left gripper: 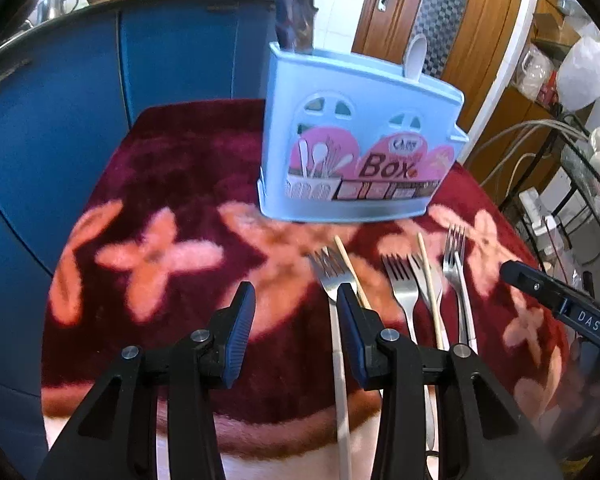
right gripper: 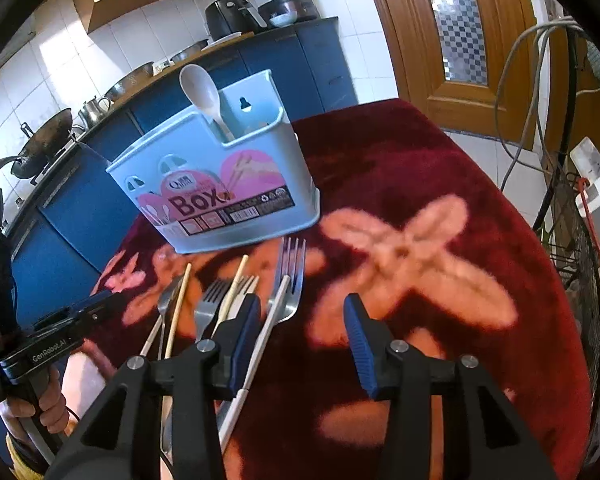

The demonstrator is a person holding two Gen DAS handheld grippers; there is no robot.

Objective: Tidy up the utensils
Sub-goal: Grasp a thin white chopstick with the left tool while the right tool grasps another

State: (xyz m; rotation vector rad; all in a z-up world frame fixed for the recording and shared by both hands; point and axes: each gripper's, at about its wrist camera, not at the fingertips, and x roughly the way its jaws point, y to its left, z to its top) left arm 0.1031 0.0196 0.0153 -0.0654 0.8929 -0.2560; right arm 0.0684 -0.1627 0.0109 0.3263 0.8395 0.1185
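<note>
pale blue box [left gripper: 356, 136], maroon flowered cloth [left gripper: 188, 184]

Plush, fuzzy maroon cloth [right gripper: 400, 152] w/ pink flowers covers the table. On it, the box [right gripper: 220, 184]: smooth pale-blue plastic, glossy paper label. Spoon [right gripper: 202, 92] inside: glossy white (plastic, prob.). In front of box: shiny metal forks [left gripper: 400, 292], matt light-wood chopsticks [left gripper: 430, 284].

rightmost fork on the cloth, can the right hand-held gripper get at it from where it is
Probably yes: the right hand-held gripper is open and empty, the rightmost fork lies just ahead of its left finger, uncovered apart from a chopstick along it.
</note>
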